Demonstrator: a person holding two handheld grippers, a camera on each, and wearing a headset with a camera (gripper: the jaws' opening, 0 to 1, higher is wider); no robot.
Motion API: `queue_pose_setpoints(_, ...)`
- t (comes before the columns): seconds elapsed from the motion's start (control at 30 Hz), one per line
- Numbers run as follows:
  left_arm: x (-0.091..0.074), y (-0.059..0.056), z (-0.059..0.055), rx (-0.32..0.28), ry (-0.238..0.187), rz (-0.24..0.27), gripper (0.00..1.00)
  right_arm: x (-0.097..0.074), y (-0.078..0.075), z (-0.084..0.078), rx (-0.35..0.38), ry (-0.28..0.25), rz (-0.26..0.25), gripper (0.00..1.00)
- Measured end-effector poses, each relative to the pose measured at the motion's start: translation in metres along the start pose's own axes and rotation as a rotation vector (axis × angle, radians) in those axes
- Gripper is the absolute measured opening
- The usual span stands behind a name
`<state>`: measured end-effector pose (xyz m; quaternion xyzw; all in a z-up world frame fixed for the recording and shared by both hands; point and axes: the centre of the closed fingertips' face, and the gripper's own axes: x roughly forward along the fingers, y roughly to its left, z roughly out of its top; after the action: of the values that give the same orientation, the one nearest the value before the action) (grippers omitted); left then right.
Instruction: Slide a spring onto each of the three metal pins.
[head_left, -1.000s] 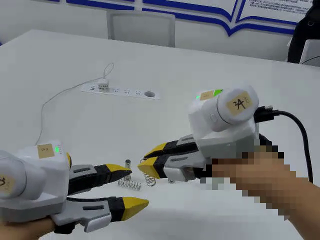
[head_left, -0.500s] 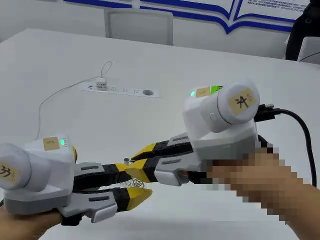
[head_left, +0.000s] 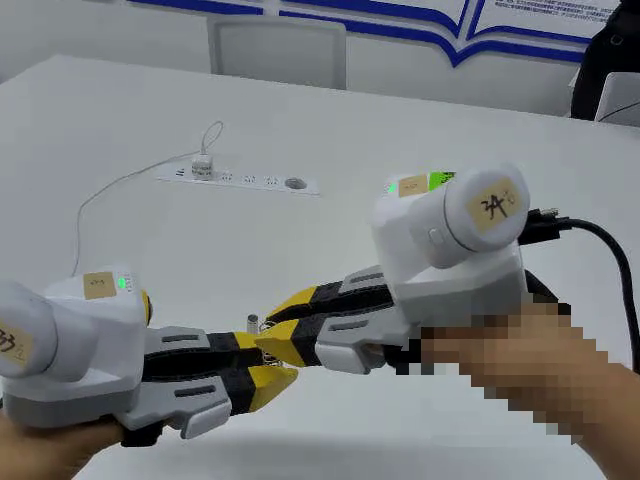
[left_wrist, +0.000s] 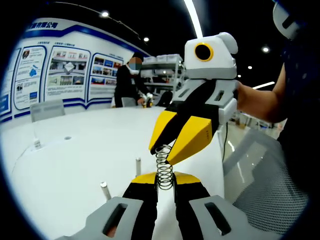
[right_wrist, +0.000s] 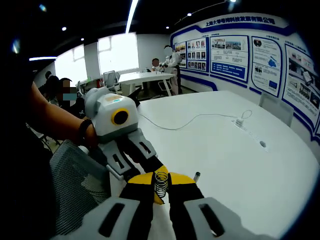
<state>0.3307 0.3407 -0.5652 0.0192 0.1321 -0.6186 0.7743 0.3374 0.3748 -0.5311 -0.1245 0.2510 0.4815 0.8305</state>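
Note:
A small coil spring (left_wrist: 163, 169) stands upright between the two grippers, and the tips of both meet on it. My left gripper (left_wrist: 165, 181) is shut on its lower coils, while my right gripper (left_wrist: 169, 148) comes in from the upper right and pinches its top. In the right gripper view the spring (right_wrist: 160, 183) sits between my right gripper (right_wrist: 160, 184) tips, with the left gripper's fingers (right_wrist: 145, 160) reaching in. In the head view the left gripper (head_left: 268, 368) and right gripper (head_left: 277, 335) touch just above the table. Two metal pins (left_wrist: 138, 165) (left_wrist: 105, 190) stand upright on the table; one pin (head_left: 253, 322) shows beside the tips.
A white power strip (head_left: 240, 182) with a plug (head_left: 203, 167) and thin cable lies farther back on the white table (head_left: 120, 110). A chair (head_left: 278, 50) stands at the far edge. A black cable (head_left: 600, 250) trails from the right gripper. People stand in the background.
The left gripper rose toward the right gripper and its open jaws closed on the spring held in the right gripper's tips. The loose spring on the table is now hidden behind the grippers.

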Motion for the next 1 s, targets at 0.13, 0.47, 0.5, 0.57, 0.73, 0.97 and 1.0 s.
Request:
queue_pose_setpoints(0.13, -0.001, 0.000, 0.001, 0.004, -0.002, 0.001, 0.12, -0.002, -0.001, 0.000, 0.002, -0.004, -0.003, 0.11)
queue_pose_setpoints(0.47, -0.001, -0.001, 0.000, 0.023, 0.007, 0.004, 0.12, -0.003, 0.000, -0.002, -0.002, -0.002, -0.002, 0.11)
queue_pose_setpoints(0.5, -0.001, 0.000, 0.000, 0.029, 0.007, 0.007, 0.13, -0.004, 0.000, -0.002, -0.005, -0.002, -0.004, 0.11)
queue_pose_setpoints(0.57, -0.001, 0.000, 0.001, 0.032, 0.005, 0.011, 0.16, -0.004, 0.000, -0.002, -0.006, -0.002, -0.006, 0.11)
queue_pose_setpoints(0.73, -0.001, 0.000, 0.000, 0.041, 0.011, 0.014, 0.23, -0.006, -0.003, -0.001, -0.006, -0.003, -0.013, 0.11)
queue_pose_setpoints(0.97, -0.004, 0.001, -0.004, 0.044, 0.022, 0.025, 0.31, -0.014, -0.013, -0.003, -0.001, -0.002, -0.039, 0.11)
queue_pose_setpoints(1.0, -0.005, 0.002, -0.005, 0.044, 0.023, 0.028, 0.32, -0.016, -0.016, -0.004, 0.000, -0.001, -0.047, 0.11)
